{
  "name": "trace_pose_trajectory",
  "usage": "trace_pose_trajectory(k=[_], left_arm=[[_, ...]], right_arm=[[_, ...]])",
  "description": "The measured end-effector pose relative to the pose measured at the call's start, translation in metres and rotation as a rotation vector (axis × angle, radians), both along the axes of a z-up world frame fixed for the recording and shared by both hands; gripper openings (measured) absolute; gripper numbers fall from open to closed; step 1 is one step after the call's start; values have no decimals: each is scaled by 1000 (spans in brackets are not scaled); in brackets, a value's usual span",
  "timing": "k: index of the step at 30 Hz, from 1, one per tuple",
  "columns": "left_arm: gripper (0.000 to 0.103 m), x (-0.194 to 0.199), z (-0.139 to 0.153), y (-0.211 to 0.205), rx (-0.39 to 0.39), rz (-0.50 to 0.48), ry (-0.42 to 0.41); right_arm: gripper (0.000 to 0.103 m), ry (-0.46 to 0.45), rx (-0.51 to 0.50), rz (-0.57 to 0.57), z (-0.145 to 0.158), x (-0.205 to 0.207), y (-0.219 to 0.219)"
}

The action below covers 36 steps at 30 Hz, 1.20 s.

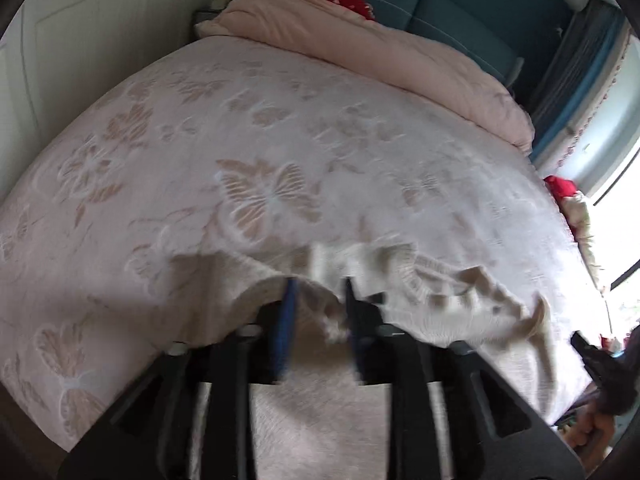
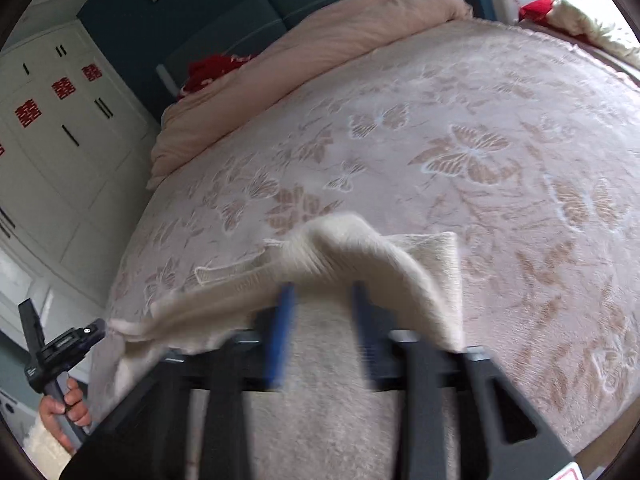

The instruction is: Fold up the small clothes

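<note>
The bed [image 1: 280, 128], under a pink butterfly-patterned cover, fills both views, with a rolled pink quilt [image 1: 360, 52] along its far end by the blue headboard. Near the front edge lies the small cream knitted garment [image 2: 360, 256], rumpled and lifted into a ridge ahead of both tools. The left claw [image 1: 318, 312] has its fingers a moderate gap apart with knit bunched between them; blur hides whether they pinch it. The right claw [image 2: 320, 312] is likewise parted, the cloth draped over its tips, grip unclear. To fold well, each claw should probably pinch a matching corner firmly, lift evenly so the edge stays taut, then carry it forward and lay it square on the far edge.
</note>
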<state>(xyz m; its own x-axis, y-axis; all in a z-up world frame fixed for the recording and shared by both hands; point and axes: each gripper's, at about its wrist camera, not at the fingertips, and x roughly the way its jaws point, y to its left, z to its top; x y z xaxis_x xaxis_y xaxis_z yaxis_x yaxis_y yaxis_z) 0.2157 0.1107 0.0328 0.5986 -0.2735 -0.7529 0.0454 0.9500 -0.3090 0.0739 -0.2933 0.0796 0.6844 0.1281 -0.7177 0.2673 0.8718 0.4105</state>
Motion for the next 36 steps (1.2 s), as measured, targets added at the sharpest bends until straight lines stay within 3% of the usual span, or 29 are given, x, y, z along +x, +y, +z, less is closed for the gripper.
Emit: trace_pose_trajectory(k=[1,2,5,7,10,12,13,14,15,16,22,24,25,28,29,31,35,36], left_arm=[[66,-6,0,6,-13,5,-21],[80,-13,0,13,-25,22,-44],[85,-20,-9,29,-43,35,-64],[85,-4,-27,30,15,42,-7],[85,15,-47,22,26,40,87],[78,26,-61,19,-11,59,146],[65,27,-63,17,-25,58,156],[39,29,-65,13,-28,46,163],[19,31,-66,9,-21,24,170],[6,36,-66,5,-7,1,194],[6,33,-4,20,-83,37,63],[6,39,3,23,-60,63,48],[6,46,-3,20,-9,69,52],[6,65,-44,9,83,75,152],[6,71,-68,4,114,73,215],[8,70,-82,-1,161,80,224],[17,52,-47,-5,197,60,142],[21,43,-32,-5,213,67,99]], right_arm=[[64,-14,-17,-11,0,-9,0],[64,-25,-33,-7,-2,-13,1],[69,24,-138,36,-14,-3,6],[72,71,-167,41,-27,16,4],[72,134,-154,4,-50,42,-6],[68,160,-127,-5,-63,54,-10],[38,173,-96,3,-67,57,-10],[9,193,-59,16,-72,61,-11],[8,224,-37,19,-74,64,-11],[7,207,-24,14,-68,63,-12],[7,-71,19,-71,19,30,-36],[7,-14,-30,-92,2,38,-45],[7,38,-35,-90,-16,46,-50],[8,265,-45,-52,-89,69,-50],[11,273,-61,-44,-93,70,-47],[15,211,-105,-56,-70,62,-39],[22,69,-222,-53,-8,33,-12],[21,23,-169,5,3,25,5]])
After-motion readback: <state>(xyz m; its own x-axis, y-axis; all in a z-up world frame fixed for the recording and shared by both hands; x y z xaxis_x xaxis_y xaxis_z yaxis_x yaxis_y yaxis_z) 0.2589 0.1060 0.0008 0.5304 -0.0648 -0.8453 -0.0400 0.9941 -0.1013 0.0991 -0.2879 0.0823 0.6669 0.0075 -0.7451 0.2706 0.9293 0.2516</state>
